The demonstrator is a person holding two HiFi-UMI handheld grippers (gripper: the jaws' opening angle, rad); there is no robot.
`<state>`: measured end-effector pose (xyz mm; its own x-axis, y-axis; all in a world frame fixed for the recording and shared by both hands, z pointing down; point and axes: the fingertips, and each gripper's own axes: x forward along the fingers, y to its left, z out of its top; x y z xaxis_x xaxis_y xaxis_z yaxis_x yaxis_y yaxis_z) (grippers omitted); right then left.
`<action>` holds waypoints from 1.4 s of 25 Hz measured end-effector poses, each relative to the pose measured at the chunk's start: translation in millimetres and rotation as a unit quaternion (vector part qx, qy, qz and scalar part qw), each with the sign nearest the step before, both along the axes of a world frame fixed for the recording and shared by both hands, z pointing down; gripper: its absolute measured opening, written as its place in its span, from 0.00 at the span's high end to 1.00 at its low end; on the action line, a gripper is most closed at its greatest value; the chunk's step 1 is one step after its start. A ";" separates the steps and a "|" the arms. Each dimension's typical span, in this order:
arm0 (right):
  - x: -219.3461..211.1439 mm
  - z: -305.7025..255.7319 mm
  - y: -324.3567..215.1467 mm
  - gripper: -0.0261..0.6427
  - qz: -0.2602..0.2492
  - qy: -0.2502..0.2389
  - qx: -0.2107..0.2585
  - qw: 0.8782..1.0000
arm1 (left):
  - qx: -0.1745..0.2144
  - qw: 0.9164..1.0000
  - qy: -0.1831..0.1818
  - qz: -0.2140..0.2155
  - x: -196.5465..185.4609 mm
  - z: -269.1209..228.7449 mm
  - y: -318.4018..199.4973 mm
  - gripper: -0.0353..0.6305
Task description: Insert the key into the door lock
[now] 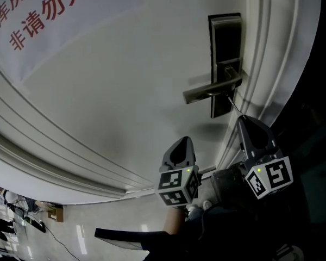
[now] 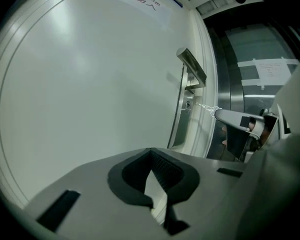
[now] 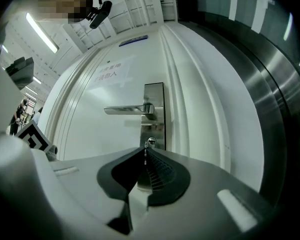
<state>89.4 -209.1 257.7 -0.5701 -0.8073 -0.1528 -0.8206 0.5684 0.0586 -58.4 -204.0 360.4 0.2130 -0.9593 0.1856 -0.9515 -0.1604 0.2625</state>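
Pinching the key edge-on between them, the jaws of my right gripper are pressed together on its bow, so that only a thin sliver of blade shows ahead of the tips. That blade points straight at the round keyhole low on the metal lock plate, just under the lever handle. From the right gripper view the tip sits at the keyhole's lower edge; I cannot tell whether it has gone in.

From my head, the right gripper hangs just beside the door's edge mouldings, and the key runs as a fine slanted line from its tips to the bottom of the dark lock plate, below the handle.

My left gripper is held lower and to the left, close to the white door but apart from the lock. Its jaws are closed tip to tip with nothing between them. Its camera looks along the door face and catches the handle sticking out, and the key bridging the short gap between my right gripper's nose and the plate.

A white sign with red characters is stuck higher on the door.
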 end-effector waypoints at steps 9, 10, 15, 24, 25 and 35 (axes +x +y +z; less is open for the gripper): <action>2.2 -3.7 -12.7 0.94 0.068 0.163 0.057 0.983 | 0.000 0.998 -0.008 0.067 19.3 -9.9 -19.5 0.95; 2.1 -4.1 -14.4 0.94 0.079 0.190 0.072 0.976 | 0.003 0.997 -0.008 0.075 22.3 -9.9 -22.1 0.95; -2.6 1.5 -16.7 0.94 0.109 0.331 0.136 0.927 | 0.009 0.995 0.005 0.104 35.1 -8.9 -29.5 0.95; -11.9 2.2 -22.2 0.94 0.143 0.481 0.214 0.838 | -0.005 0.991 0.009 0.132 50.8 -9.2 -36.7 0.95; -11.8 2.1 -22.8 0.94 0.146 0.488 0.216 0.833 | -0.005 0.991 0.009 0.134 51.4 -8.7 -37.2 0.95; -15.6 2.0 -28.8 0.94 0.173 0.563 0.214 0.779 | 0.001 0.990 0.012 0.138 50.4 -8.5 -39.0 0.95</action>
